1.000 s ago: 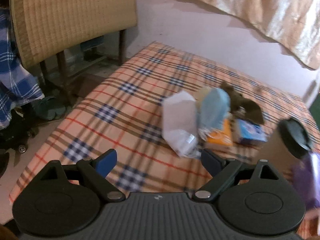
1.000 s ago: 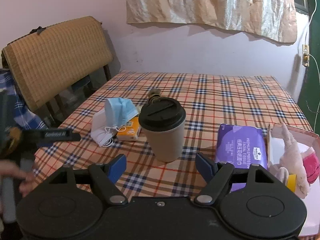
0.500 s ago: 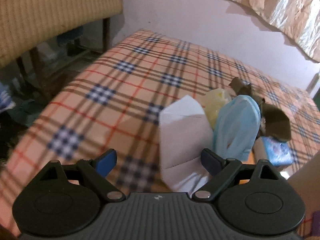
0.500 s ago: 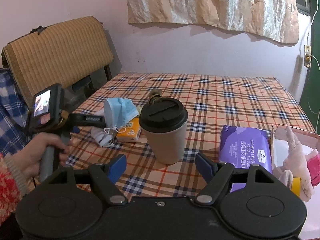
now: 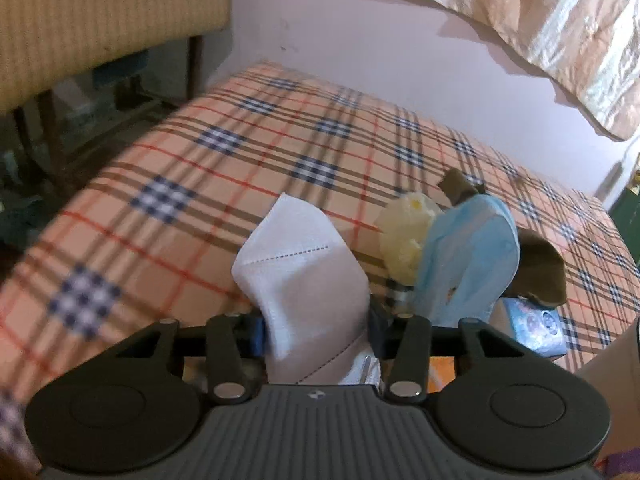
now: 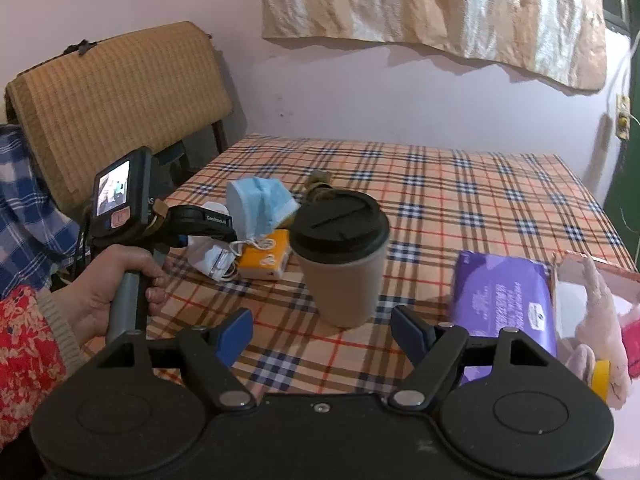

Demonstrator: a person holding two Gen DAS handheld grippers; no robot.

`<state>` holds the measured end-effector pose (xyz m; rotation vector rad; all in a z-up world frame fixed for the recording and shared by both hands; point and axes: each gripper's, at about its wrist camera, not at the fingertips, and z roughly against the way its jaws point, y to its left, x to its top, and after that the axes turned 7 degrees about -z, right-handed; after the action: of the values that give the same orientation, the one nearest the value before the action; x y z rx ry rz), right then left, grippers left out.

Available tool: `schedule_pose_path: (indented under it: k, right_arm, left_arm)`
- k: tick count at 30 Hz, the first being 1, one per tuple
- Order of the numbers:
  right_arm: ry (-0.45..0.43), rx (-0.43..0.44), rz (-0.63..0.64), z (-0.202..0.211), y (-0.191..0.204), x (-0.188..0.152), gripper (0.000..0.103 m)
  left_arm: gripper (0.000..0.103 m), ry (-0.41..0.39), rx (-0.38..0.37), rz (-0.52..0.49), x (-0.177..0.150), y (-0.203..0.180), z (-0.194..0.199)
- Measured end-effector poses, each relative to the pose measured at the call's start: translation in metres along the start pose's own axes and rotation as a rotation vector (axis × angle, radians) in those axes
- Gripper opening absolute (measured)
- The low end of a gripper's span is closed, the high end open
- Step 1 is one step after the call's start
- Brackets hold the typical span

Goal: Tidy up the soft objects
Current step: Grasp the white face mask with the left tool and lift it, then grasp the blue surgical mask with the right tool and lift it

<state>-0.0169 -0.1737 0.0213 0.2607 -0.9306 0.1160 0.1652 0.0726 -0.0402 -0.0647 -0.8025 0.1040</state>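
Observation:
A white folded face mask (image 5: 304, 272) lies on the plaid table (image 5: 200, 184), and my left gripper (image 5: 316, 334) is closing on it, its blue pads against both sides. Right of it stand a blue surgical mask (image 5: 468, 264) and a pale yellow soft lump (image 5: 404, 240). The right wrist view shows the left gripper (image 6: 226, 234) over the white mask (image 6: 210, 258), with the blue mask (image 6: 260, 204) behind. My right gripper (image 6: 320, 328) hangs open near the table's front, nothing between its fingers.
A lidded paper cup (image 6: 340, 264) stands just beyond the right gripper. An orange packet (image 6: 266, 260) lies by the masks, a purple tissue pack (image 6: 504, 300) at right, beside a pink box (image 6: 592, 270) holding a plush toy (image 6: 596, 312). A chair (image 6: 112, 108) stands at left.
The left gripper came forward and down to the white mask, then its jaws narrowed onto it. The right gripper has kept still and open.

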Motion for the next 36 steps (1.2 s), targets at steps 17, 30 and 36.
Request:
schedule_pose_path:
  k: [17,30,36]
  right_arm:
    - [-0.052,0.018,-0.022,-0.118,0.110,0.059,0.090]
    - [0.066,-0.119,-0.056,-0.240,0.093,0.073,0.089]
    - [0.058,-0.081,-0.070,-0.238,0.089,0.069,0.043]
  left_arm:
    - [0.048,-0.031,0.063,0.011,-0.040,0.051,0.088]
    - [0.048,-0.046,0.000,0.074,-0.045,0.064,0.078]
    - [0.048,-0.047,0.000,0.086,-0.048,0.067,0.078]
